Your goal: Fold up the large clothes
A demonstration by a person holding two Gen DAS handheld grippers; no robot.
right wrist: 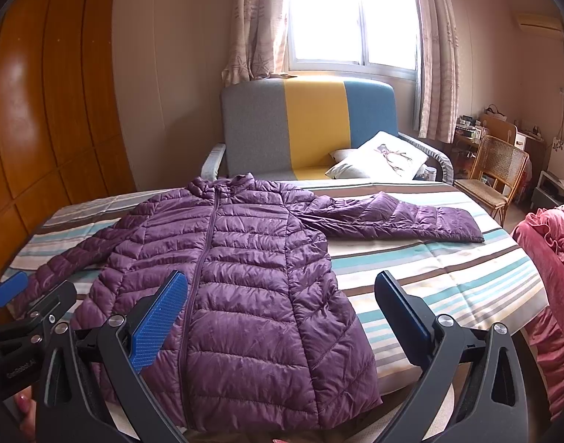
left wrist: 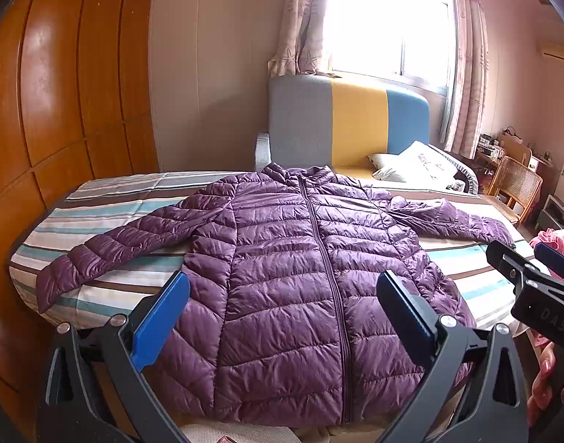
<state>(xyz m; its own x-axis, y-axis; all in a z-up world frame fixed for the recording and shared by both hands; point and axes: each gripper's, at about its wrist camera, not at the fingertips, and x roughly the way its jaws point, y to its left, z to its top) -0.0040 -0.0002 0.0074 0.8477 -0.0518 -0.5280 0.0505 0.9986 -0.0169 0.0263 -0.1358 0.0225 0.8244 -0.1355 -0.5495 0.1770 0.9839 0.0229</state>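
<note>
Purple quilted nylon fills the middle of both views: one puffer jacket (left wrist: 300,269) lies flat and zipped on one striped bedspread (right wrist: 448,269), collar toward the window, hem at the near edge of the bed. Two sleeves are spread out, one to each side, the right-hand one (right wrist: 400,217) lying straight across the stripes. Two grippers are up. The left gripper (left wrist: 282,317) hangs above the hem with its two blue-padded fingers spread wide and nothing between them. The right gripper (right wrist: 280,317) hangs just beside it, jaws equally wide and empty, over the jacket's right flank. Each shows at the edge of the other's camera. Behind the bed stands one sofa (right wrist: 307,125) in three colour bands, grey, yellow and blue, with two pillows (right wrist: 385,155) on it, and one cane chair (right wrist: 499,170) off to the right. One pink quilt (right wrist: 555,269) bunches at the right edge.
</note>
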